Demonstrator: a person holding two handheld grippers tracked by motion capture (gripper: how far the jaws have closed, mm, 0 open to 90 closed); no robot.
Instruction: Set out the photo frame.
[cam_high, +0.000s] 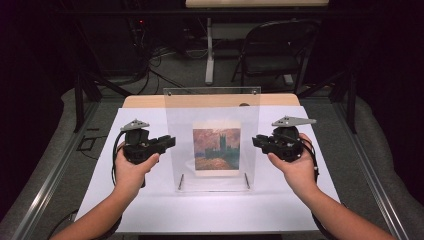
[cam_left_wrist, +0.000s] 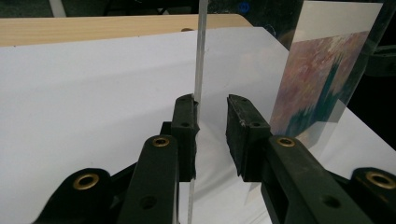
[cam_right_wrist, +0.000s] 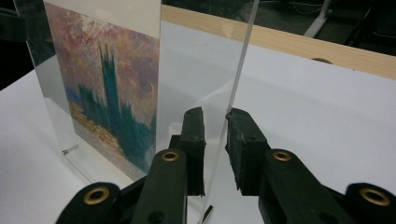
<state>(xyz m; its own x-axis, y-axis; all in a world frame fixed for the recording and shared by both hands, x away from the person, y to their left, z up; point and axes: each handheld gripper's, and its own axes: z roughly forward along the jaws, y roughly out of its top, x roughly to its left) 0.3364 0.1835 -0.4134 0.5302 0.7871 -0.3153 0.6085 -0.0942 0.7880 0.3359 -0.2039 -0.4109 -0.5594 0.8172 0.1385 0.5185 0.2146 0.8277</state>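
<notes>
I am bracketing the clear frame (cam_high: 212, 137), standing upright mid-worktop with a painting (cam_high: 216, 149) inside. Left gripper (cam_high: 169, 142) and right gripper (cam_high: 256, 141) each straddle a side edge, jaws apart, not yet pinching, ready to lift evenly.

Clear acrylic frame (cam_high: 212, 135) stands upright on white sheet, holding a painting print.

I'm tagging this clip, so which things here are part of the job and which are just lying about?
In the job:
- clear frame
- painting print in it
- left gripper at its left edge
- right gripper at its right edge

Lying about:
- folding chair
- floor cables
- white sheet, merely underneath
</notes>
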